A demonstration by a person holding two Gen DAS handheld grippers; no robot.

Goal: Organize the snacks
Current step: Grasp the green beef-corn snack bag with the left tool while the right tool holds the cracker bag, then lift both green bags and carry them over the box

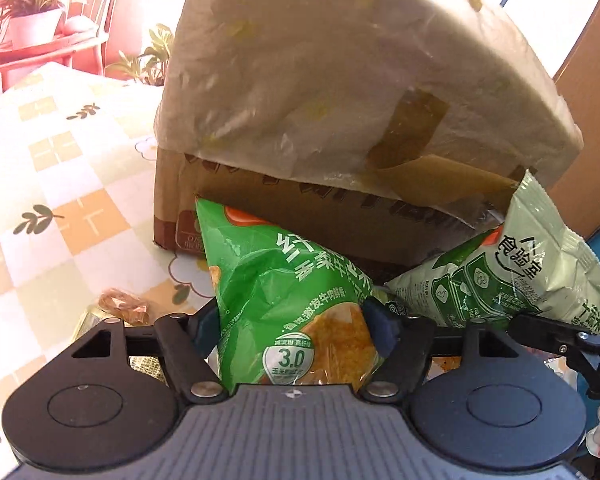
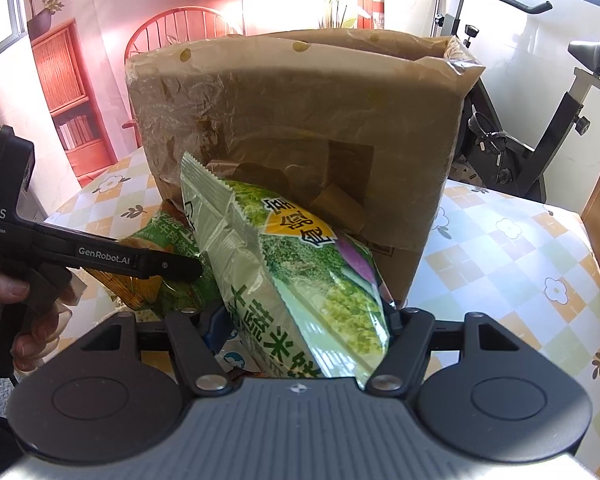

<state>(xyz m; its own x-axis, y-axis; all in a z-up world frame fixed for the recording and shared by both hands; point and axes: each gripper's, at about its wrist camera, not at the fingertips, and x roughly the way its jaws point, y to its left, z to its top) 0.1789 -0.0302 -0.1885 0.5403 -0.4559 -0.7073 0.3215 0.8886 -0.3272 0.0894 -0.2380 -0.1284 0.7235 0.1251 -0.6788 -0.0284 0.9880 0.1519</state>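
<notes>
Snacks are being gripped before a tape-patched, film-wrapped cardboard box (image 2: 292, 128) on the floral tablecloth (image 2: 520, 240): a glossy bright-green crinkled bag (image 1: 284, 304) is being pinched by the left gripper (image 1: 296, 320), a pale-green foil pouch (image 2: 300, 280) by the right gripper (image 2: 304, 324).

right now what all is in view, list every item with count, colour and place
cardboard box: one, brown, plastic-wrapped and taped, on the table behind both packets
bright green snack packet: one, between the left gripper's fingers
pale green snack packet: one, in the right gripper, leaning toward the box
tablecloth: one, white and orange checks with flowers, covering the table
small gold-wrapped snacks: a few, on the cloth left of the bright packet
exercise bike: one, black, behind the table
left gripper: black
right gripper: black
person's hand: one, holding the left gripper
</notes>
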